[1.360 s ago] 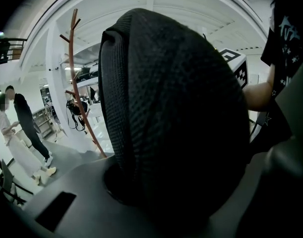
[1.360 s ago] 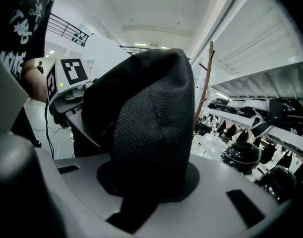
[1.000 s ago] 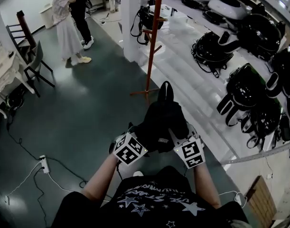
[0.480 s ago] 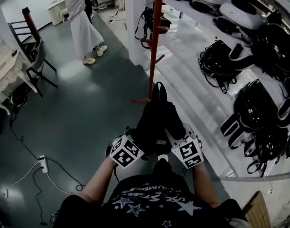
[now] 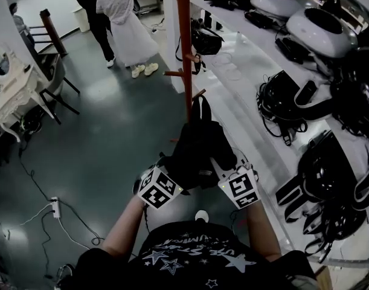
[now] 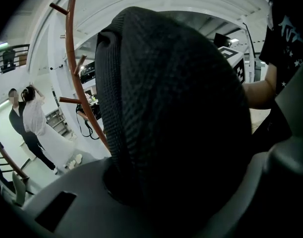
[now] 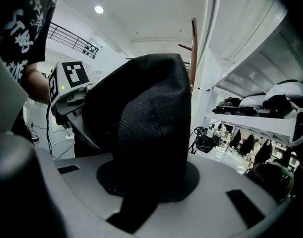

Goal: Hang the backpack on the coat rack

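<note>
Since the earlier frames the person has walked forward, so the reddish-brown wooden coat rack (image 5: 183,41) now stands much nearer and larger in the head view, right ahead of the load, and the two people (image 5: 118,17) at the far end of the dark green floor (image 5: 105,138) also sit closer. The black fabric backpack (image 5: 200,150) is carried in the air in front of the person's chest, between the two grippers, with its narrow top end pointing toward the pole of the rack. It hangs on none of the pegs. In the head view its top lies just below a short lower peg, and whether the two touch cannot be told. The left gripper (image 5: 172,175) has its jaws clamped on the backpack's left side, and in the left gripper view the coarse black weave fills nearly everything between them, with the curved pole and pegs of the rack showing behind it on the left. The right gripper (image 5: 231,175) likewise has its jaws closed on the backpack's right side, where a fold of the same mesh cloth stands up between them. To the right runs a long white shelf (image 5: 244,83) loaded with black helmets with straps (image 5: 284,101) and white domed shells (image 5: 326,32). At the left edge stands a dark wooden chair (image 5: 51,77), and a white power strip (image 5: 55,206) lies on the floor.
</note>
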